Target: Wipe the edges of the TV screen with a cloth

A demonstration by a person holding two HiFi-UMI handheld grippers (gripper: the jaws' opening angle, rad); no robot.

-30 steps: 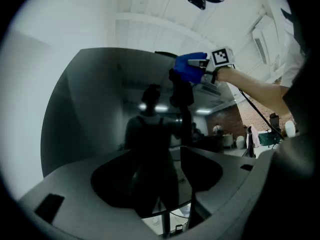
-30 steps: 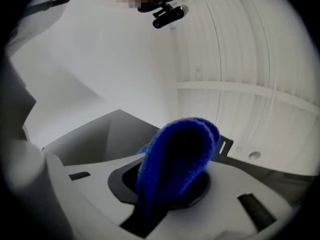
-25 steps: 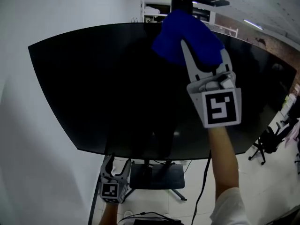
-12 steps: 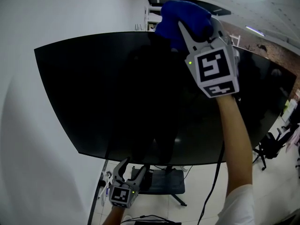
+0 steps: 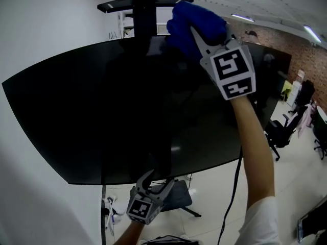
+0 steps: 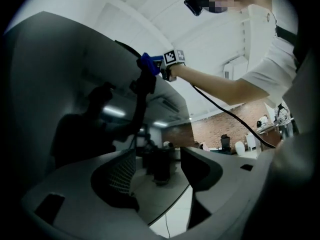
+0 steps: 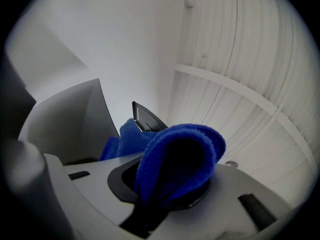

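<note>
- Right gripper (image 5: pixel 207 32) clenches the blue cloth (image 5: pixel 191 15) at the TV screen (image 5: pixel 117 111) top edge; top-edge wiping appears in hand.
- Left gripper (image 5: pixel 155 180) is released and empty, below the screen.
- Next, judged: slide the cloth along that edge.

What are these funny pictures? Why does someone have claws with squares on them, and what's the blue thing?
There is no robot here. A person holds a claw tool in each hand. The head view comes from a camera on the person's head, looking down at a big black TV screen. The other two pictures come from small cameras that ride on each claw and look along its jaws.

The right claw is pinching a blue cloth and holds it up at the screen's top edge, which is where wiping happens. Its own camera shows the cloth bunched between the jaws.

The left claw hangs just below the screen's bottom edge, open, with nothing in it.

The black-and-white square is a marker cube, and it is part of the claw.
</note>
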